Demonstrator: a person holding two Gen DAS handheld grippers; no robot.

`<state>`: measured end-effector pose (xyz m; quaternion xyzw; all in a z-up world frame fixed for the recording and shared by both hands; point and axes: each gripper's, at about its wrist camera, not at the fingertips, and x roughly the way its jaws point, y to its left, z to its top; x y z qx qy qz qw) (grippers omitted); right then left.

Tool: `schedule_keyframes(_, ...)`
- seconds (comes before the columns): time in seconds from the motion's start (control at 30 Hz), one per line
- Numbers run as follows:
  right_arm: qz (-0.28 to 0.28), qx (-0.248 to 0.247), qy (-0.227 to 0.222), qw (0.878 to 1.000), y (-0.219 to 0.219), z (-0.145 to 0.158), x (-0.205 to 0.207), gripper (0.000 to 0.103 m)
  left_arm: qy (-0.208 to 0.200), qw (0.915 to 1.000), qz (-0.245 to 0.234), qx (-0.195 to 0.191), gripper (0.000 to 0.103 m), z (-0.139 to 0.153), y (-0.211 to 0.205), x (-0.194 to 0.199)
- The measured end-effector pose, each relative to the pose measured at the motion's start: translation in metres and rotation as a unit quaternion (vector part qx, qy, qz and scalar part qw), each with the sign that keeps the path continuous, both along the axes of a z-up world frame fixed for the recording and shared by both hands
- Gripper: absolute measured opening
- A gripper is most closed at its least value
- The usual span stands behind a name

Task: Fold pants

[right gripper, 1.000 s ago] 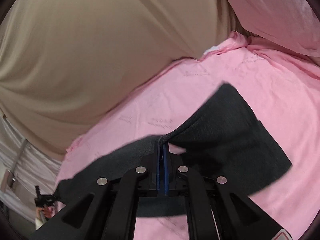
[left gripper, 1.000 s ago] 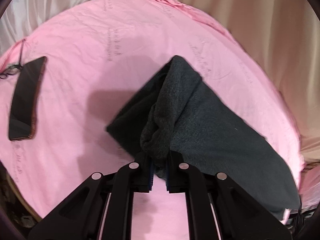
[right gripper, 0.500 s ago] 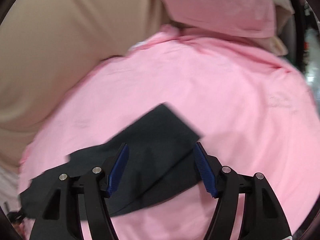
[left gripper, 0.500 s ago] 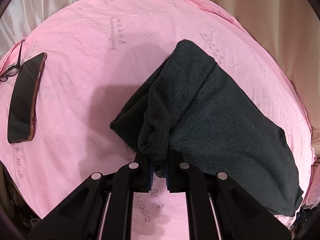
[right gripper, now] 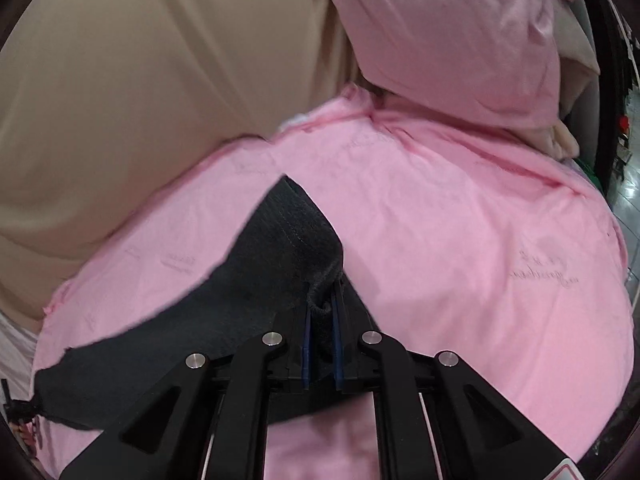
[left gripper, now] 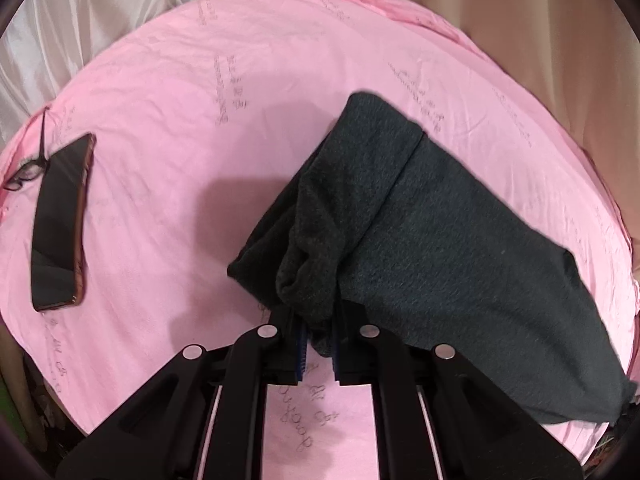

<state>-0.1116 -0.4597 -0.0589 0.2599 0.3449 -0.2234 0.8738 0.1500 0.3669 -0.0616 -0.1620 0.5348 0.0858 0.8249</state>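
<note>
Dark grey knit pants (left gripper: pixel 432 240) lie partly folded on a pink bedsheet (left gripper: pixel 200 120). My left gripper (left gripper: pixel 318 332) is shut on a bunched edge of the pants and holds it raised a little above the sheet. In the right wrist view the pants (right gripper: pixel 272 264) stretch from the far waistband corner down to the lower left. My right gripper (right gripper: pixel 322 320) is shut on a thick rolled edge of the pants near that waistband end.
A black phone (left gripper: pixel 60 224) and a pair of glasses (left gripper: pixel 28 168) lie on the sheet at the left. A beige curtain (right gripper: pixel 140 80) hangs behind the bed. A pink pillow (right gripper: pixel 452 32) rests at the head of the bed.
My right gripper let go of the pants, opened wide, moved to the waistband end and shut on the edge there. My left gripper kept its hold and rose slightly.
</note>
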Motion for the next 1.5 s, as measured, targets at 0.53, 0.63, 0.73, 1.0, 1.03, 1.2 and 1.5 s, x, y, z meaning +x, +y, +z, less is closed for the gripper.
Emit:
schedule_keyframes(0.53,0.306,-0.077,-0.066,0.947,0.253,0.048,0.040,0.049,-0.095,0.9906,-0.071,-0.068,0.089,0.049,-0.055,-0.056)
schedule_keyframes(0.63,0.434,-0.096,-0.039,0.895,0.349,0.024,0.076,0.046,-0.075,0.9921,-0.076,-0.066,0.076,0.030,-0.073,-0.040)
schedule_keyframes(0.73,0.497,-0.129,-0.020,0.858,0.408,0.006,0.104,0.046,-0.036,0.9939,-0.057,-0.086,0.042,0.002,-0.067,-0.026)
schedule_keyframes(1.0,0.529,-0.081,0.021,0.844,0.433,-0.007,0.145,0.003,-0.048,0.9919,-0.071,-0.095,0.000,0.008,-0.044,-0.028)
schedule_keyframes(1.03,0.538,-0.072,0.003,0.840,0.432,0.005,0.136,0.003,-0.051,0.9915,-0.077,-0.092,0.000,0.014,-0.043,-0.032)
schedule_keyframes(1.2,0.559,-0.081,0.010,0.825,0.430,0.000,0.119,0.003,-0.043,0.9923,-0.094,-0.068,0.000,0.016,-0.038,-0.043)
schedule_keyframes(1.5,0.544,-0.030,-0.037,0.838,0.422,0.032,0.138,0.043,-0.083,0.9919,-0.075,-0.060,0.007,0.033,-0.027,-0.053)
